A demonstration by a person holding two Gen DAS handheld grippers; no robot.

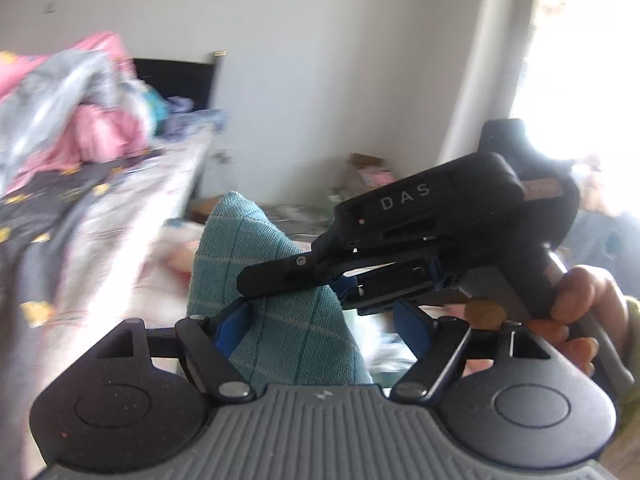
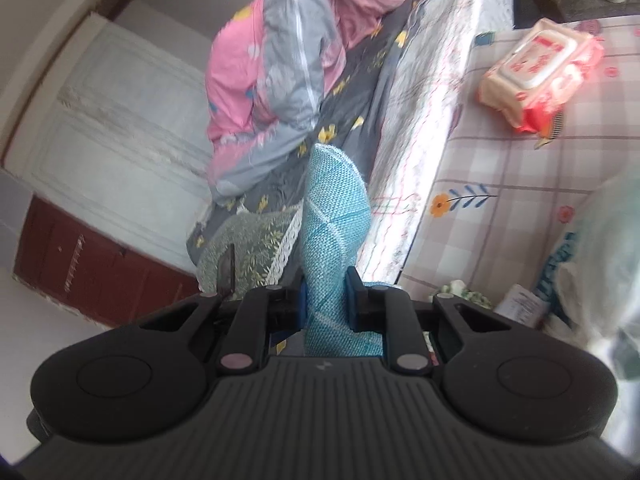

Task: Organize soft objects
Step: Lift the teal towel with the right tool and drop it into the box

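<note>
A teal woven cloth [image 1: 256, 248] with pale grid lines rises between the wide-set blue pads [image 1: 234, 332] of my left gripper [image 1: 322, 326], which stands open; the cloth leans against the left pad only. My right gripper [image 1: 250, 286] comes in from the right, held by a person's hand [image 1: 580, 300], and pinches the cloth from the side. In the right wrist view the same cloth [image 2: 334, 208] stands up out of my right gripper [image 2: 328, 300], whose blue pads are shut on it.
A bed [image 2: 416, 92] carries a heaped pink and grey quilt [image 2: 276, 60], also seen blurred at the left as the quilt [image 1: 80, 112]. A pack of wet wipes [image 2: 540, 76] lies on a checked tablecloth [image 2: 500, 184]. A green leaf-print cushion [image 2: 248, 248] lies near the bed's end.
</note>
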